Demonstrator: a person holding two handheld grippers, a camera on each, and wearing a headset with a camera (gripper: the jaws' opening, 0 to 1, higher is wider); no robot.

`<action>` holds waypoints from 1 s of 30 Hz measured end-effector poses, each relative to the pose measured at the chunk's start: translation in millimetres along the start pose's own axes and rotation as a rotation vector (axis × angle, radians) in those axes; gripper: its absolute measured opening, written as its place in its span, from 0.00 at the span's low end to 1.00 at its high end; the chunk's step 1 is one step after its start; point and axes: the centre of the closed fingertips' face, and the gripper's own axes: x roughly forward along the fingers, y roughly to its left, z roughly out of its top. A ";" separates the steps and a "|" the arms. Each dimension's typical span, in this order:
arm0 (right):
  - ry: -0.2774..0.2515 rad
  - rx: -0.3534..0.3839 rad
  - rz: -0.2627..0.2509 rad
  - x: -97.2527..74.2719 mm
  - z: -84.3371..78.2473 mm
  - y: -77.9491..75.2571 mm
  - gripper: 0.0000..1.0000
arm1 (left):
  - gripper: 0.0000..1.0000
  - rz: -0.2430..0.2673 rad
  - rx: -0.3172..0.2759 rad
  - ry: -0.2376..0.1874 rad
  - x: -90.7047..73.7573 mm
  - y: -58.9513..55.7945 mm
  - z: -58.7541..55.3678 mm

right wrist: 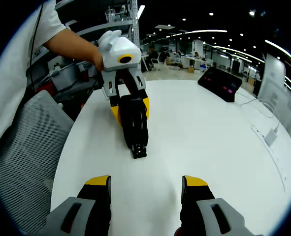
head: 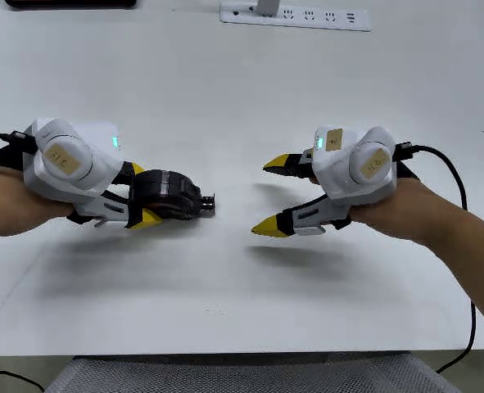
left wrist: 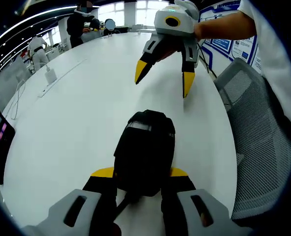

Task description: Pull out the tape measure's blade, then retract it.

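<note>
The white table (head: 225,82) spans the head view. Left of centre, the left gripper (head: 143,194) has its jaws clamped on the black tape measure (head: 176,195), held low at the tabletop. Right of centre, the right gripper (head: 271,195) faces it with jaws spread apart, holding nothing.

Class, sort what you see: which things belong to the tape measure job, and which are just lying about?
Job: tape measure, left gripper shut on it, open right gripper.
Lying about: power strip, dark device, mesh chair.
</note>
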 end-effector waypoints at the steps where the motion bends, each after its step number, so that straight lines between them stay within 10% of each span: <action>1: 0.000 -0.004 0.002 1.8 1.2 0.0 0.55 | 0.29 0.000 0.000 0.001 0.1 0.0 -0.2; 30: -0.009 -0.068 0.089 57.2 21.7 11.5 0.42 | 0.29 0.000 -0.014 0.013 0.9 0.1 -1.2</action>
